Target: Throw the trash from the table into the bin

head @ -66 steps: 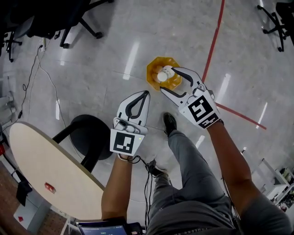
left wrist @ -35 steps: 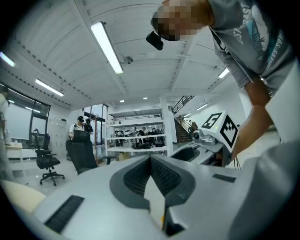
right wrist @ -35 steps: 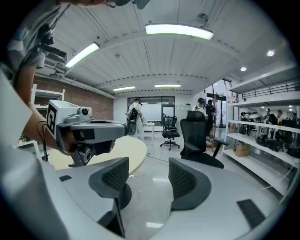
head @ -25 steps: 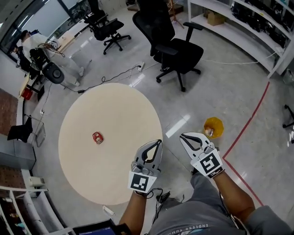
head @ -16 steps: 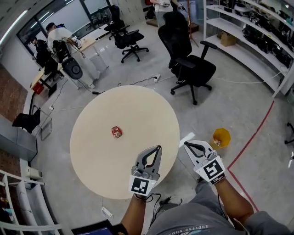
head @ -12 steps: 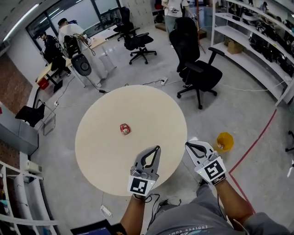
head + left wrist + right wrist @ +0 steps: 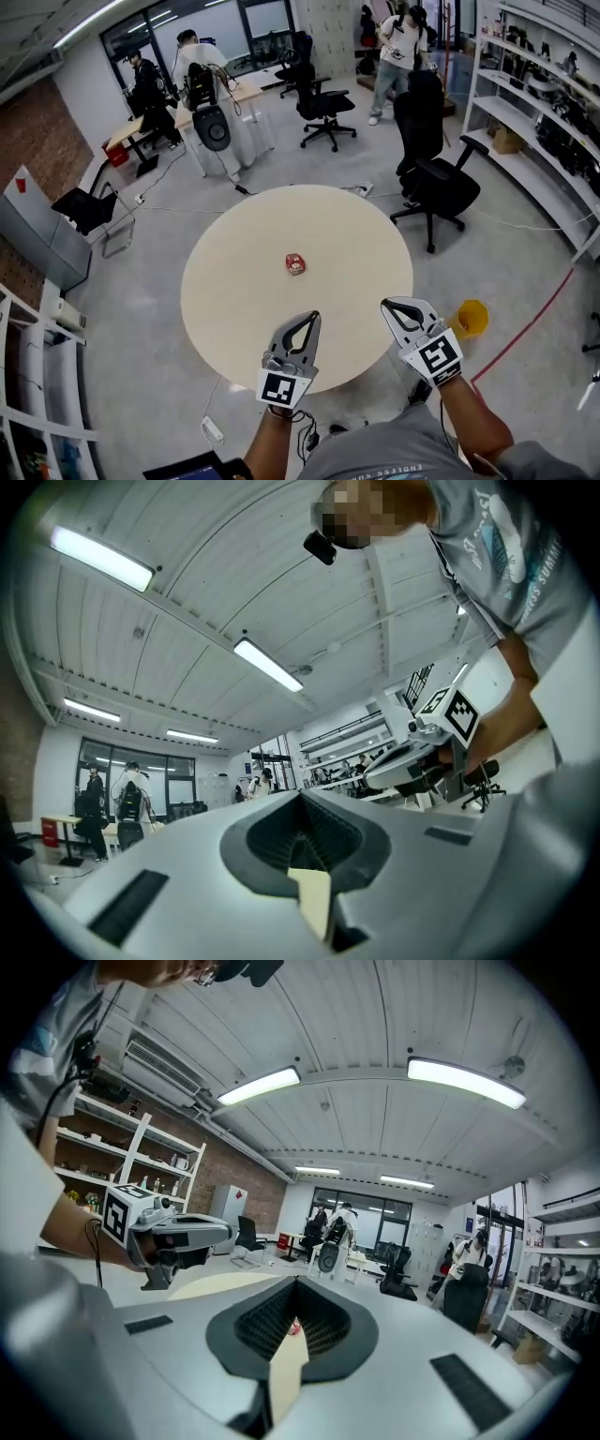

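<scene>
A small red piece of trash (image 7: pixel 294 264) lies near the middle of the round beige table (image 7: pixel 234 309). The yellow bin (image 7: pixel 469 318) stands on the floor to the right of the table. My left gripper (image 7: pixel 312 317) hovers shut and empty over the table's near edge. My right gripper (image 7: pixel 387 305) is shut and empty too, at the near right edge, between the trash and the bin. In the right gripper view the red trash (image 7: pixel 294 1328) shows far ahead through the shut fingers, with the left gripper (image 7: pixel 178 1232) off to the left.
A black office chair (image 7: pixel 441 183) stands behind the table at the right. Shelves (image 7: pixel 548 122) line the right wall. People and desks (image 7: pixel 202 80) are at the back. A red floor line (image 7: pixel 530 323) passes the bin. A white power strip (image 7: pixel 212 429) lies near the table's front.
The view swung from the bin to the table. Both grippers moved from above the bin to the table's near edge. The right gripper, open over the bin earlier, is now shut.
</scene>
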`<action>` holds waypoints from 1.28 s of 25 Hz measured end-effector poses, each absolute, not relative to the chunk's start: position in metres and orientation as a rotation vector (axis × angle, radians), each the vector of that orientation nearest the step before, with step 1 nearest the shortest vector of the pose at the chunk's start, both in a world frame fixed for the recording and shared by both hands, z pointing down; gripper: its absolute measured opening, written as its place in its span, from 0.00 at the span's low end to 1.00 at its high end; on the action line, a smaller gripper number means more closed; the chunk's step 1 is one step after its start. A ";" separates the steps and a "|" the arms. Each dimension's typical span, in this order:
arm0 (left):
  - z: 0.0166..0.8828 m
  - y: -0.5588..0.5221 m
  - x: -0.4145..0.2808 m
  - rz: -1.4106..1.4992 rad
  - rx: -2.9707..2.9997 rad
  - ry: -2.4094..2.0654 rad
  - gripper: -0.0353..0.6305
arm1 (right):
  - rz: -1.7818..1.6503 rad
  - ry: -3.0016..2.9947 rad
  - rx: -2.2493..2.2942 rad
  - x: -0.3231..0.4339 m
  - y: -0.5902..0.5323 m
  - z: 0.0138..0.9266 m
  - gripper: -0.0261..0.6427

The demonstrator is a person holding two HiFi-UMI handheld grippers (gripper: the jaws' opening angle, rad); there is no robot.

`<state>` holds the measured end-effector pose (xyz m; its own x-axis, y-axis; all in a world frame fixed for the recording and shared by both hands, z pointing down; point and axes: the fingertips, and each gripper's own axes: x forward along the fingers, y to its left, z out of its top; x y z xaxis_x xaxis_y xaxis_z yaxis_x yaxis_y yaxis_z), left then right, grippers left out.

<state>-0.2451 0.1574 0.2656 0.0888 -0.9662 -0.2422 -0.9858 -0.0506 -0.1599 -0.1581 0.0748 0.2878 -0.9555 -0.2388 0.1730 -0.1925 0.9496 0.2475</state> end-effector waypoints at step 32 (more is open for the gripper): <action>0.412 0.038 -0.495 -0.054 -1.955 2.481 0.10 | -0.117 -2.780 -0.263 -0.497 -0.077 0.430 0.32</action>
<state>-0.4954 0.0383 0.4119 -0.2339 -0.9716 0.0348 -0.9722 0.2335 -0.0157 -0.4972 -0.0772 0.4300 -0.9232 0.1671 0.3461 0.1956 0.9795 0.0488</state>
